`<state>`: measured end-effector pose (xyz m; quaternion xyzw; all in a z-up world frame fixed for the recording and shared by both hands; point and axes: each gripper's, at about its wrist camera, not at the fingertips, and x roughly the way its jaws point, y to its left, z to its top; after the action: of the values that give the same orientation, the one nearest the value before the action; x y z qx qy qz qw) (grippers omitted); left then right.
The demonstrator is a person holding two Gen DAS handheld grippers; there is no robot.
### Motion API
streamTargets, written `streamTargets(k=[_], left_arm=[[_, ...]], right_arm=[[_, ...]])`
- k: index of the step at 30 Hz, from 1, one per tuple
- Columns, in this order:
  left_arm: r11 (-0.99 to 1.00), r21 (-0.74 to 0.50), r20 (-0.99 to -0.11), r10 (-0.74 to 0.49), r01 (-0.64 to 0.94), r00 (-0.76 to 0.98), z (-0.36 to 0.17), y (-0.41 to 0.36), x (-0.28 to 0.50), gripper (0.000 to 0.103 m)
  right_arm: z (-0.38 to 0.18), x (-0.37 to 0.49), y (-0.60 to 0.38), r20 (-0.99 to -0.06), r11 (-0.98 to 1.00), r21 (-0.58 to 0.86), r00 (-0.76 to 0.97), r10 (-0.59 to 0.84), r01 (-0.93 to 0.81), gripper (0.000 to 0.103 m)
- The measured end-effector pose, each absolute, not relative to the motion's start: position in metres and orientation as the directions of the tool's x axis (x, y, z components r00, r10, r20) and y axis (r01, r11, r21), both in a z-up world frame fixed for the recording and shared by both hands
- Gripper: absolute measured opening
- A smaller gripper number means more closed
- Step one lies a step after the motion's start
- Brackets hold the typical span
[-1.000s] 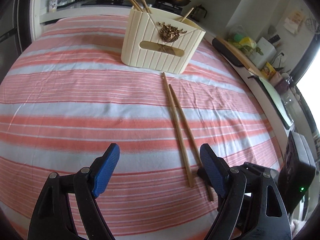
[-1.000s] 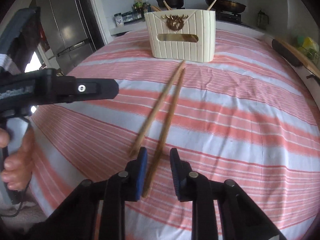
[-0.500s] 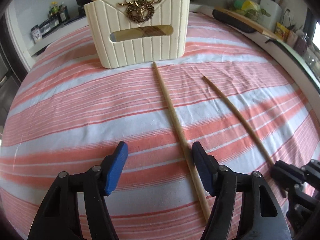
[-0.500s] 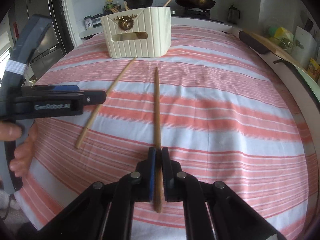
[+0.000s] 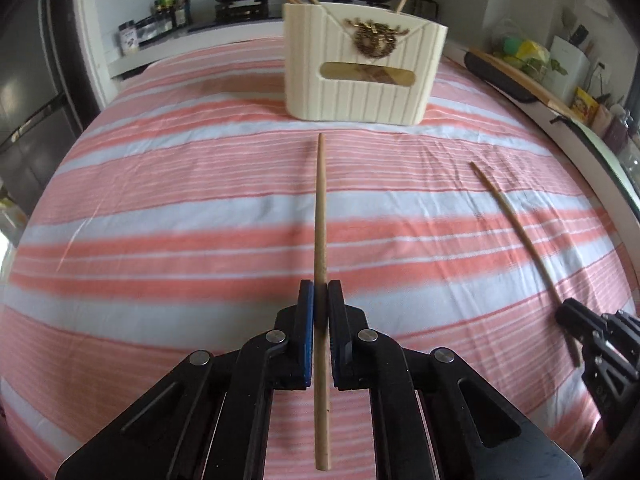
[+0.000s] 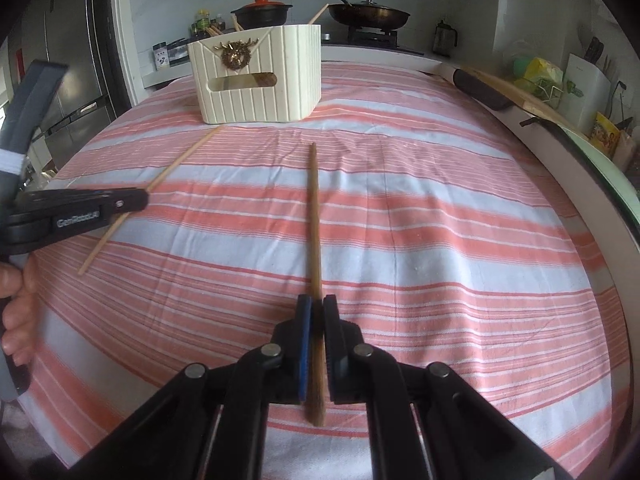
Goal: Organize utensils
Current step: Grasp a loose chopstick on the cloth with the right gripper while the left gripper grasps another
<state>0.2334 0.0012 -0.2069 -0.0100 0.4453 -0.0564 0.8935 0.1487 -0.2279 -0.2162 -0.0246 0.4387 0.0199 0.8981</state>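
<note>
My left tongs [image 5: 319, 304] and right tongs [image 6: 316, 312] each clamp one chopstick [image 5: 320, 216] over the striped cloth [image 5: 160, 200], holder [image 5: 360, 68] ahead. Gripped near their thick ends, the sticks may pivot and miss its opening.

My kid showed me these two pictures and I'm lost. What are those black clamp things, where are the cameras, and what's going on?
No robot here: a person holds a hand-operated gripper in each hand, with a wide-angle camera on each looking along its fingers. One picture is from the left gripper, the other from the right gripper. On the striped tablecloth stands a cream utensil holder with chopsticks poking out. Each gripper is shut on one chopstick: the left chopstick and the right chopstick. At the left edge of the right view, a hand holds the left gripper's handle.
</note>
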Motion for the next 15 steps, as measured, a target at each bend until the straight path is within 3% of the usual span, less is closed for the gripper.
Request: streamTargets(k=[7,8,9,11,13,14,15], left_arm=[[0.992,-0.125,-0.789,-0.117,0.028,0.603,-0.204,0.048,0.183,0.006],[0.991,-0.132,-0.79,-0.119,0.023,0.602,-0.204,0.05,0.182,0.01],[0.99,-0.14,-0.793,-0.125,0.021,0.596,-0.206,0.051,0.182,0.016],[0.989,-0.149,-0.802,-0.133,0.021,0.582,-0.211,0.052,0.184,0.048],[0.988,-0.15,-0.809,-0.139,0.027,0.572,-0.215,0.05,0.189,0.058],[0.989,-0.145,-0.812,-0.143,0.042,0.566,-0.217,0.048,0.192,0.063],[0.99,-0.129,-0.811,-0.135,0.051,0.569,-0.217,0.046,0.192,0.065]], right_arm=[[-0.213,0.129,-0.236,-0.8,0.997,-0.041,0.6,0.004,-0.06,0.006],[-0.213,0.127,-0.237,-0.802,0.997,-0.033,0.597,0.011,-0.062,0.006],[-0.212,0.125,-0.238,-0.805,0.998,-0.021,0.593,0.021,-0.063,0.007],[-0.213,0.125,-0.239,-0.809,0.997,-0.002,0.586,0.041,-0.072,0.011],[-0.213,0.126,-0.239,-0.806,0.997,0.012,0.589,0.052,-0.072,0.028],[-0.213,0.126,-0.239,-0.806,0.998,0.012,0.59,0.048,-0.066,0.042],[-0.213,0.127,-0.238,-0.804,0.998,0.011,0.593,0.045,-0.062,0.048]])
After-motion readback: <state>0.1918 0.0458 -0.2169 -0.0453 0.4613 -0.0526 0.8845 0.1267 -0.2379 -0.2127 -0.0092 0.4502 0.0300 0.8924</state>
